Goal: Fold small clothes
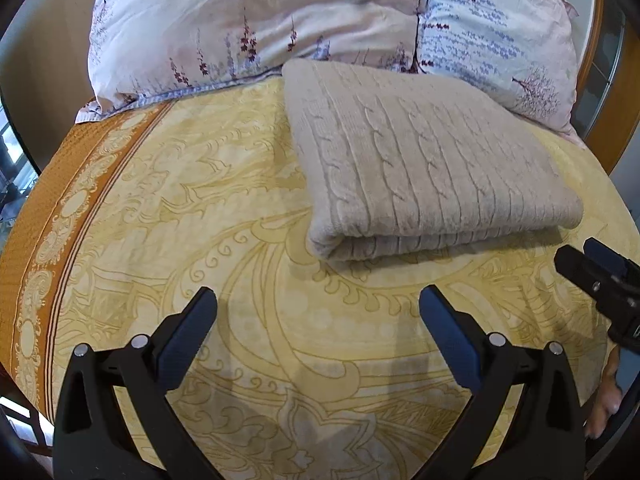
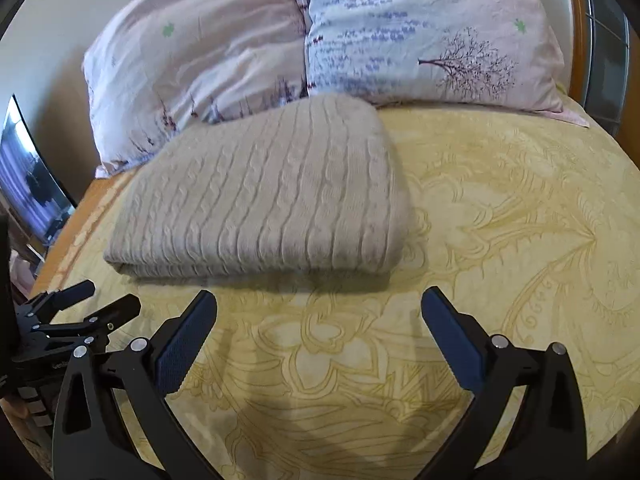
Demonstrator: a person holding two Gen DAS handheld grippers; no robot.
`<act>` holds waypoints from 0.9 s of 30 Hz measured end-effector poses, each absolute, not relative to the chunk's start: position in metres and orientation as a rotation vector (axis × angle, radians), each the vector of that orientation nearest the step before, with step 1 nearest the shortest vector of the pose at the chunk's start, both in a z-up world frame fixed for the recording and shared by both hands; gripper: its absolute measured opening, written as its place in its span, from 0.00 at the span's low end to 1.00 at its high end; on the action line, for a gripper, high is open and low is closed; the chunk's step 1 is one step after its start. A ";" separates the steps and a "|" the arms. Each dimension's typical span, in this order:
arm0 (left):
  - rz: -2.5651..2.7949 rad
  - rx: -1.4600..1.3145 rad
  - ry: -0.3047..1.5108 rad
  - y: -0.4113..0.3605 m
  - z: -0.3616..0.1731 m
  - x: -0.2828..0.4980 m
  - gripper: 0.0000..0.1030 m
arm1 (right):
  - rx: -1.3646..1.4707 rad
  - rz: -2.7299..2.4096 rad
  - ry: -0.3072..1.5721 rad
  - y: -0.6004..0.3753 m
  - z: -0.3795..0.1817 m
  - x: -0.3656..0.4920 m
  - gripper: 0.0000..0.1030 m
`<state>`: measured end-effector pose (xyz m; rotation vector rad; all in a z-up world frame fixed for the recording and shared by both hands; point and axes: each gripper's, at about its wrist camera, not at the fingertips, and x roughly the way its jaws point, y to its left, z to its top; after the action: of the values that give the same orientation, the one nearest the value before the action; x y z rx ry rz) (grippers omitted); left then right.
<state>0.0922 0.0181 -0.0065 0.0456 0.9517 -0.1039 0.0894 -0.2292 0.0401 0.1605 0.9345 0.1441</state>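
A beige cable-knit sweater [image 1: 424, 156] lies folded into a thick rectangle on the yellow patterned bedspread [image 1: 248, 240], its far edge against the pillows. It also shows in the right wrist view [image 2: 272, 196]. My left gripper [image 1: 318, 308] is open and empty, hovering over the bedspread a little in front of the sweater's folded edge. My right gripper [image 2: 319, 308] is open and empty, also short of the sweater's near edge. The right gripper shows at the right edge of the left wrist view [image 1: 600, 276]; the left gripper shows at the left of the right wrist view [image 2: 80, 304].
Two floral pillows [image 1: 248, 28] [image 2: 432, 28] lean at the head of the bed behind the sweater. The bedspread has an orange border [image 1: 52, 208] along its left edge. A wooden headboard [image 2: 576, 40] stands at the right. A screen [image 2: 28, 176] stands beside the bed at left.
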 end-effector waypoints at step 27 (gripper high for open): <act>-0.087 0.060 1.018 0.013 -0.014 0.100 0.98 | 0.013 0.023 1.014 -0.211 0.027 0.097 0.99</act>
<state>0.1002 0.0127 -0.0141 0.0597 1.0177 -0.0874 0.0973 -0.2114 0.0267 0.0126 1.0139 0.0231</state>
